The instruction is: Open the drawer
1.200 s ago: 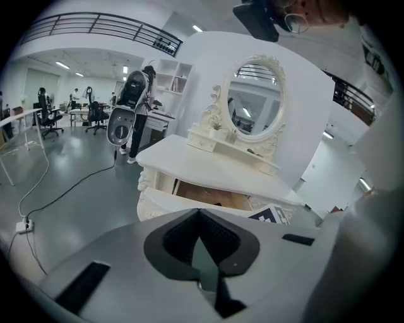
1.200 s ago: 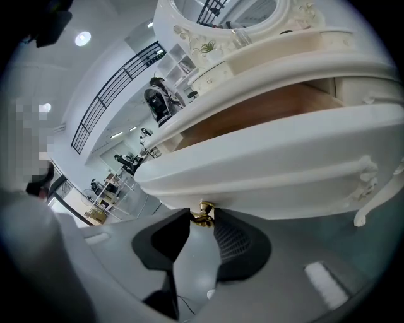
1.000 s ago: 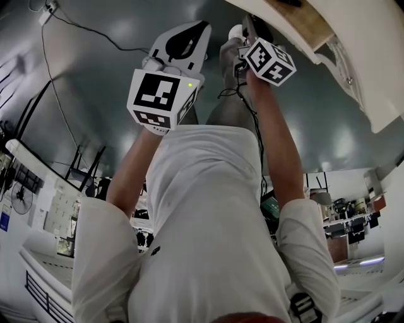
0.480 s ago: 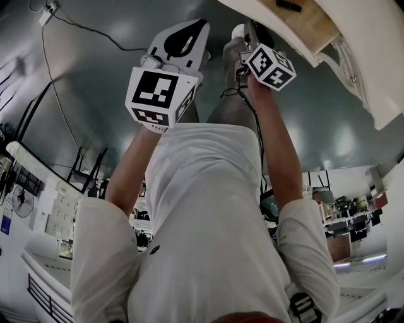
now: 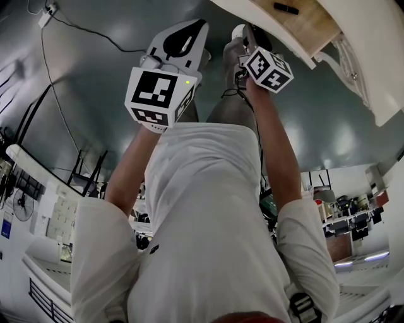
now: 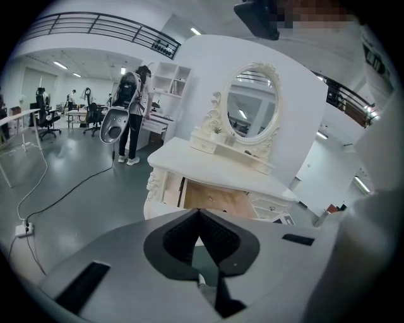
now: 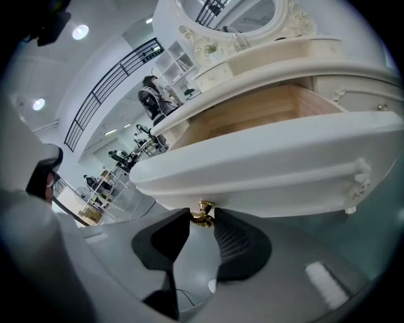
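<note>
Already the drawer (image 7: 284, 161) stands well out of the white dressing table (image 6: 165, 189). In the head view, more of its pale wooden bed shows than a moment ago, and a small dark thing (image 5: 285, 8) lying in it has come into sight. The right claw (image 7: 202, 217) is clamped on the brass knob (image 7: 203, 208) under the drawer front, one jaw pressed to each side of it. The left claw (image 6: 199, 213) has its jaws together on nothing and is held off to the side, well apart from the furniture. By my reading the pull is mostly done, and only the last of the travel remains, if any.

The drawer front's lower edge sits just above the right claw's jaws, and a carved trim piece (image 7: 358, 180) hangs at its far end. The tabletop (image 6: 214, 165) overhangs the opening. The drawer's path runs toward the person's own body, so the arm has little room to draw back. Grey floor (image 5: 95, 94) lies open to the left, apart from a trailing cable (image 6: 57, 195).
</note>
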